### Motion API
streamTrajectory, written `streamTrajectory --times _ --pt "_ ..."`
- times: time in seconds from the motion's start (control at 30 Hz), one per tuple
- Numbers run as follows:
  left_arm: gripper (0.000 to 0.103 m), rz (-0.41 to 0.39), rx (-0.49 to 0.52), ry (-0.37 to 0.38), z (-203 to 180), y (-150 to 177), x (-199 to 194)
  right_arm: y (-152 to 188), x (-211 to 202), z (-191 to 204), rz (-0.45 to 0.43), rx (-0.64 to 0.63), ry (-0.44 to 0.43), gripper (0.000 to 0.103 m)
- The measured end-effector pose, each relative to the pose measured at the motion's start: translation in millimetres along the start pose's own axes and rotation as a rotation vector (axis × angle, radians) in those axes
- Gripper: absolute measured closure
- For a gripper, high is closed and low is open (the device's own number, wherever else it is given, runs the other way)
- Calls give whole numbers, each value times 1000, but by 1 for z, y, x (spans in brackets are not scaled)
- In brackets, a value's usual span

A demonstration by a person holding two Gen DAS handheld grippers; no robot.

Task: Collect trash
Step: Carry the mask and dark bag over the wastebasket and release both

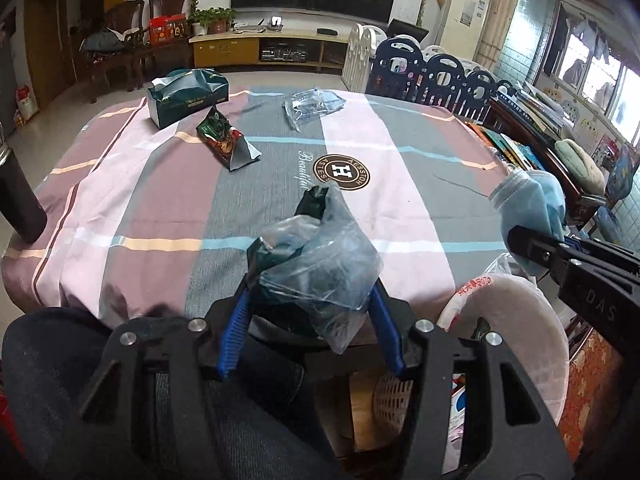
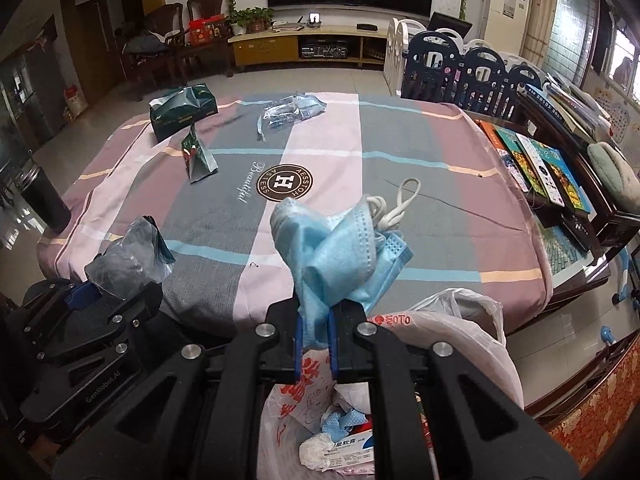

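- Striped tablecloth (image 1: 160, 184) fills the view.
- Left gripper (image 1: 312, 320) pinches a crumpled clear wrapper (image 1: 320, 268) over dark green, at six o'clock.
- Right gripper (image 2: 316, 344) is clamped tight on a creased blue face mask (image 2: 336, 256) above the bin bag (image 2: 472, 332).

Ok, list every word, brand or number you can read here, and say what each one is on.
"Beautiful": tablecloth, beside the round emblem.
"AESSTOH" around a large "H": that emblem.
"GenRobot.AI": left gripper body.
"DAS": right gripper body.
"MOTO" in red: white plastic bag.
Bag's red Chinese characters, the box inside it, the green tissue pack, the books: too small or blurred.
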State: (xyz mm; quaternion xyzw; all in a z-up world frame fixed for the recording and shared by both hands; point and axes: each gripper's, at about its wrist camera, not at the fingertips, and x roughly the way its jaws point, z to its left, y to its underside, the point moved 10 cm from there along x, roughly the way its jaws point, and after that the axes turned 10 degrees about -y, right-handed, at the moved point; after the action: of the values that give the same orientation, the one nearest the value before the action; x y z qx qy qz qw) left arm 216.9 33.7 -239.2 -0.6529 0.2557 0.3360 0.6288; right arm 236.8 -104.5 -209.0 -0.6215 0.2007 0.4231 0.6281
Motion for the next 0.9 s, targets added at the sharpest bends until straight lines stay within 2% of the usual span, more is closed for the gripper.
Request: streamTrajectory --times 0.23,0.4,0.73,0.9 --pt "47 3 -54 11 11 -6 -2 -2 -17 -4 -1 0 41 93" --pt "47 -6 -53 24 7 -8 -8 12 -30 -14 14 3 70 93" --pt "47 4 17 70 -16 0 -13 79 -48 -79 122 123 139 93" --pt "47 24 60 83 -29 10 -14 129 -30 -105 228 175 175 93"
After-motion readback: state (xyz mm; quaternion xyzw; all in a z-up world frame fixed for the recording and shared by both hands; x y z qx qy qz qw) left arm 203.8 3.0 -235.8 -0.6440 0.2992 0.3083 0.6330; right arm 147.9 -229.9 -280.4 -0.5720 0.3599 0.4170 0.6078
